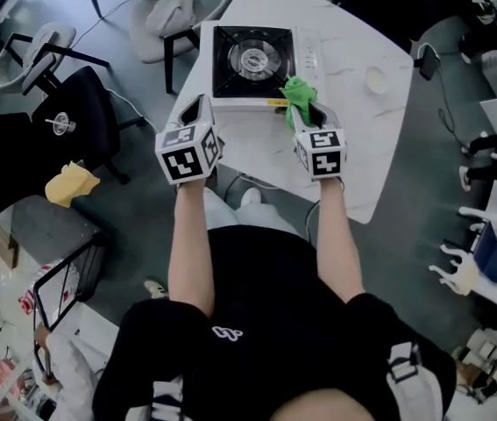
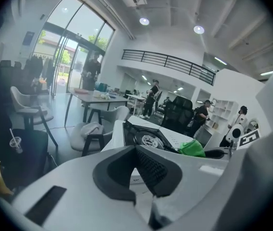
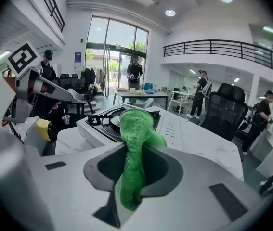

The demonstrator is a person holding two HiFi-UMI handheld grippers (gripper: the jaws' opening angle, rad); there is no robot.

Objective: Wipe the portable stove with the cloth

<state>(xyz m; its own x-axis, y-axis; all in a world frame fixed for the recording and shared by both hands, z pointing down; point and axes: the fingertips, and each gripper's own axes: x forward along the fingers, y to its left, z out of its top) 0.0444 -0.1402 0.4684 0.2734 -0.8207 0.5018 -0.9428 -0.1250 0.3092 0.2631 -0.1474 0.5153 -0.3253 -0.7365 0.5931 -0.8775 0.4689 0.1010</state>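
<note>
Right gripper [image 1: 311, 117] clamped on the green cloth [image 1: 297, 93] at the near edge of the portable stove [image 1: 252, 60].
Its 2 jaws pinch the cloth, which bunches up above them over the stove's front right. The left gripper [image 1: 197, 112] has its jaws together on nothing, just beside the stove's near left corner. The stove sits on a white marble-look table [image 1: 362, 147], long axis left to right across the person, front panel toward them, its 1 burner on the left. Around it are grey floor, a chair [image 1: 165, 16], tall windows [image 3: 117, 47] and a mezzanine railing [image 3: 223, 47].
</note>
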